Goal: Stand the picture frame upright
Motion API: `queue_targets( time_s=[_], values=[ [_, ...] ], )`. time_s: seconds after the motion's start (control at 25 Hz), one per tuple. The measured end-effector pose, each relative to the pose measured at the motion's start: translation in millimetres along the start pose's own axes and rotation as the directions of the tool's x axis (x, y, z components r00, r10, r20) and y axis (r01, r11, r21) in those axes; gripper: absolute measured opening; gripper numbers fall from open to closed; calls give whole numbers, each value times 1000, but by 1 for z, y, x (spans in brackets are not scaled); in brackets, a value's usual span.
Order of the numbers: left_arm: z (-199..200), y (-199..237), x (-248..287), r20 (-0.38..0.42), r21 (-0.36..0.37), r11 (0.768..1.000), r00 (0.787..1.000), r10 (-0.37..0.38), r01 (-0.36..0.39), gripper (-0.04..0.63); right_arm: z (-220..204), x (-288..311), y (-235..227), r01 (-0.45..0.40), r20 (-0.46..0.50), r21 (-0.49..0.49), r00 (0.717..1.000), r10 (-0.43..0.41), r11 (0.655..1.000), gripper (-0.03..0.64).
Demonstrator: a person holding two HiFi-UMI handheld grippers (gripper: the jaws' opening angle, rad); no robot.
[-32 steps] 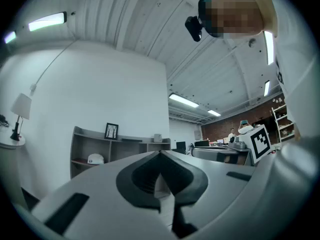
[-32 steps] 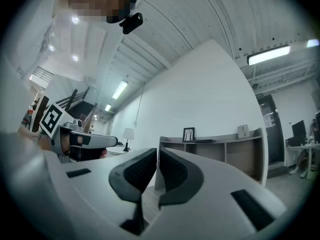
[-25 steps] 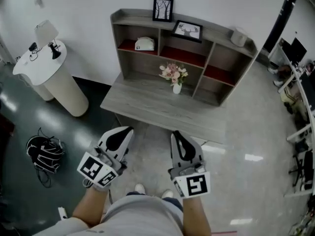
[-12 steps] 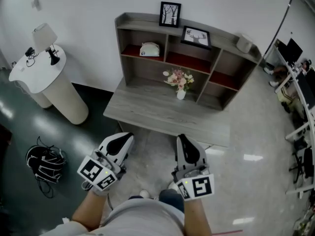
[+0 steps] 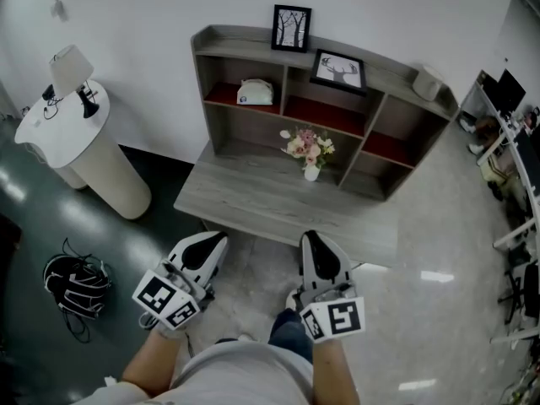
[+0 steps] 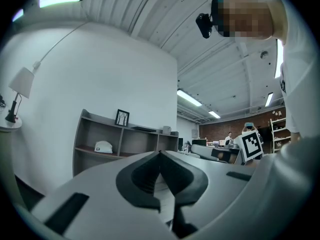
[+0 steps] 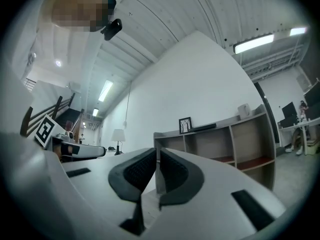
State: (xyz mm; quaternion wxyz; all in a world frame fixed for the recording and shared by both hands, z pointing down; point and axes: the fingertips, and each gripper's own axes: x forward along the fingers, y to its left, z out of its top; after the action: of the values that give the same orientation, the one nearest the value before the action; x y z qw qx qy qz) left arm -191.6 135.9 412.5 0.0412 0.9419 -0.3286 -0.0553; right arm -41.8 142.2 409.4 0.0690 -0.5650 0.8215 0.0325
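Still approaching, we carry the left hand-held gripper (image 5: pixel 211 243) and right hand-held gripper (image 5: pixel 313 241) empty, jaws pressed together, short of the table (image 5: pixel 253 194). The deer picture frame (image 5: pixel 339 71) lies flat atop the shelf (image 5: pixel 245 45), so next we must reach over and spread a gripper. The table edge sits nearer to us than a second ago.

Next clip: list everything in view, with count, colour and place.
desk shelf: one, grey, at wall
upright picture frame: one, black, shelf top
flat picture frame: one, black, shelf top
white object: one, upper left compartment
flower vase: one, white, desk surface
side table: one, white, left
lamp: one, white, on side table
black bundle: one, floor left
left gripper: one, white, shut, empty
right gripper: one, white, shut, empty
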Motion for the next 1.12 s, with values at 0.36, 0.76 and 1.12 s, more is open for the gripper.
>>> queue_targets(
  time_s=[0.36, 0.76, 1.12],
  values=[
    [-6, 31, 75, -17, 2, 998, 998, 67, -67, 15, -17, 56, -73, -34, -28, 42, 999, 35, 999, 34],
    [4, 57, 175, 18, -19, 993, 993, 119, -119, 15, -12, 122, -167, -92, -35, 63, 995, 94, 994, 34],
    [10, 75, 250, 9, -40, 983, 984, 180, -180, 17, -9, 152, -241, -121, -39, 106, 991, 125, 987, 34]
  ],
)
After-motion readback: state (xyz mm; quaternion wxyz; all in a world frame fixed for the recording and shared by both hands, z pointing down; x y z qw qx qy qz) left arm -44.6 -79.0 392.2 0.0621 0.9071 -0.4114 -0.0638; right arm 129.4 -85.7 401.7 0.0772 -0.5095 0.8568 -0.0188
